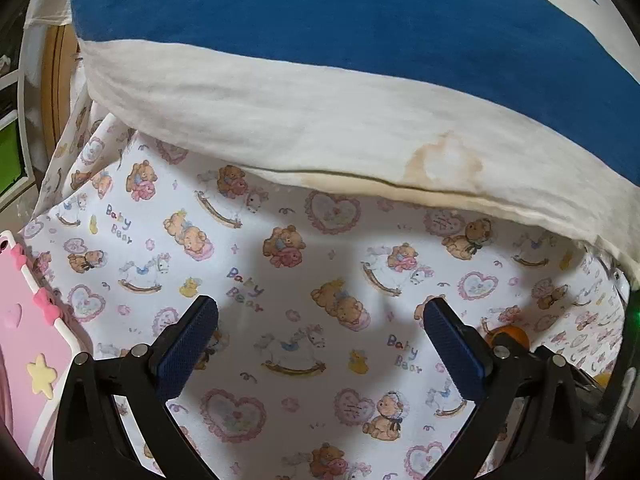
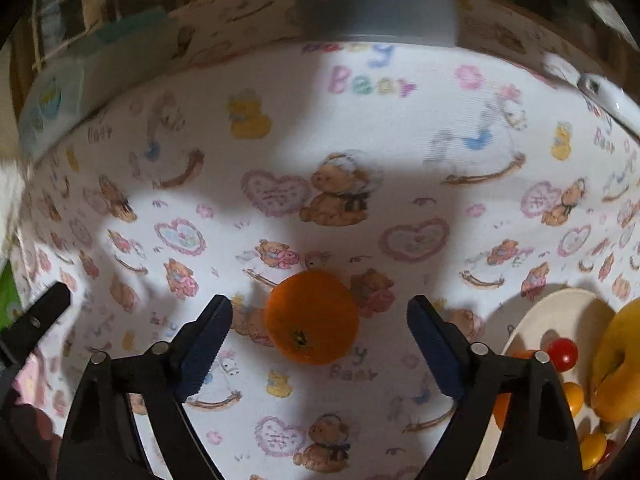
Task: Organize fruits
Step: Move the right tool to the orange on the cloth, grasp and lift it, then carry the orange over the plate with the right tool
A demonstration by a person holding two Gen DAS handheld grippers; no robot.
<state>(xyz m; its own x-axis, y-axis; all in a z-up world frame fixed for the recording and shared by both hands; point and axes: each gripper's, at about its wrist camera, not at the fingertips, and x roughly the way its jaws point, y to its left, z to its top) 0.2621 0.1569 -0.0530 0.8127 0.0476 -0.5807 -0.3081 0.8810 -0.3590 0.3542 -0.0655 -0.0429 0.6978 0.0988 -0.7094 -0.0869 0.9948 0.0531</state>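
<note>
In the right wrist view an orange (image 2: 312,317) lies on the bear-print sheet (image 2: 360,128), between the two fingers of my right gripper (image 2: 319,326). The jaws stand wide open and do not touch it. A pale wooden plate (image 2: 532,320) at the lower right holds a yellow banana (image 2: 616,364), a red cherry tomato (image 2: 562,354) and several small orange fruits (image 2: 573,394). In the left wrist view my left gripper (image 1: 320,336) is open and empty over the sheet (image 1: 304,264). An orange fruit (image 1: 510,334) peeks out behind its right finger.
A large blue and cream pillow (image 1: 320,92) lies across the far side in the left wrist view. A pink case with bows and a star (image 1: 28,344) sits at the left edge. A grey object (image 2: 376,0) stands at the far edge in the right wrist view.
</note>
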